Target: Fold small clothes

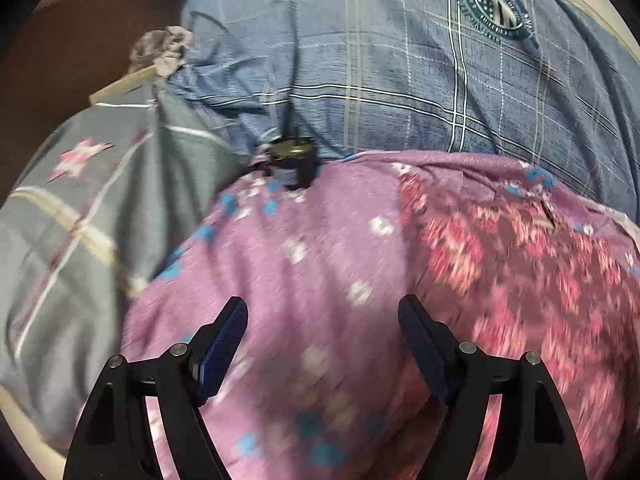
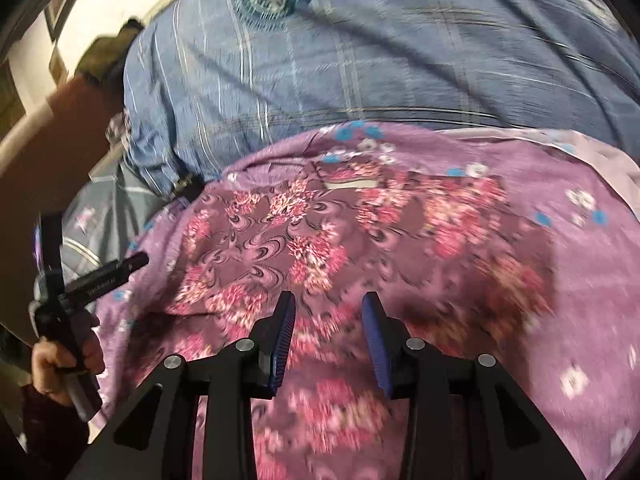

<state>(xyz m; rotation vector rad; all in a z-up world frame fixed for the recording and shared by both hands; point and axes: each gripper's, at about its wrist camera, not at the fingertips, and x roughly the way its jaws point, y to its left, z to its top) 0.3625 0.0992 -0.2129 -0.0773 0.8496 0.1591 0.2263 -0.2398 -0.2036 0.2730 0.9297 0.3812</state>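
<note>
Right wrist view: dark object (image 2: 188, 187) at blue plaid bedding (image 2: 360, 60) beyond floral garment (image 2: 320, 240); both fingers empty, left wide, right narrow.

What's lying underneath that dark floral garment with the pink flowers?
The dark floral garment lies on a lilac flowered sheet, which shows around its edges. Whatever is under its middle is covered. Beyond it sits a blue plaid quilt.

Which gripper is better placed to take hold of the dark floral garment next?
Probably the right gripper: its open jaws hang directly over the dark floral garment. The left gripper is open above the purple sheet, beside the garment.
</note>
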